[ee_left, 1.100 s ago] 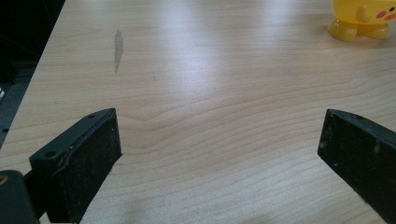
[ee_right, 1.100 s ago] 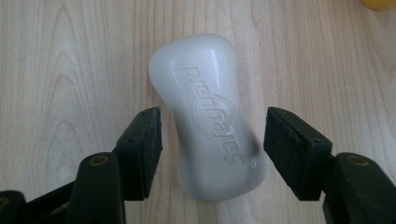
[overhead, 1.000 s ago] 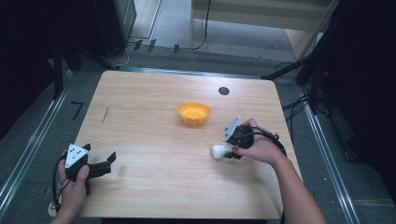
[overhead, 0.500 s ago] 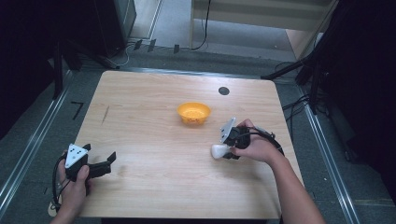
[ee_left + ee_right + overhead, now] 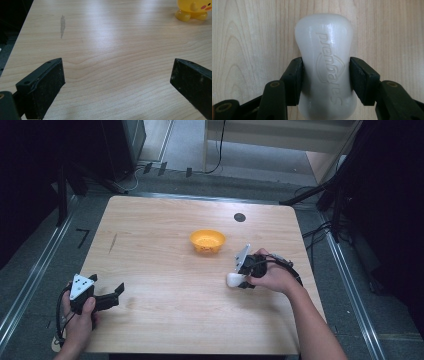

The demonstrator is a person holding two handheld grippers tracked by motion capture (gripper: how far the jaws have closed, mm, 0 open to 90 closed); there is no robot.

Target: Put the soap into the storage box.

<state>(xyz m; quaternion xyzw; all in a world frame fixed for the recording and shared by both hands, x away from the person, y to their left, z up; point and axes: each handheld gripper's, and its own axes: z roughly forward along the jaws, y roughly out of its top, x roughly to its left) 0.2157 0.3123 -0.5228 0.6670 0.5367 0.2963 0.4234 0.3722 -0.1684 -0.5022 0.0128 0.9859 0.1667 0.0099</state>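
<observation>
A white bar of soap point(image 5: 325, 62) with raised lettering sits between the jaws of my right gripper point(image 5: 325, 77), which is shut on its waist. From above, the soap point(image 5: 233, 279) pokes out to the left of the right gripper point(image 5: 244, 270), low over the table's right half. An orange bowl point(image 5: 207, 240) with short feet stands just beyond it at the table's middle; the left gripper view catches its base point(image 5: 192, 10) at top right. My left gripper point(image 5: 112, 295) rests near the front left corner, open, with bare wood between its jaws point(image 5: 117, 82).
The light wooden table point(image 5: 160, 225) has a dark round mark point(image 5: 240, 217) near its far edge and a grey smudge point(image 5: 62, 23) on the left side. Metal rails and dark floor run along both sides. Cables lie off the right edge.
My right gripper with the soap has drifted slightly down and toward the near side. The left gripper has stayed put.
</observation>
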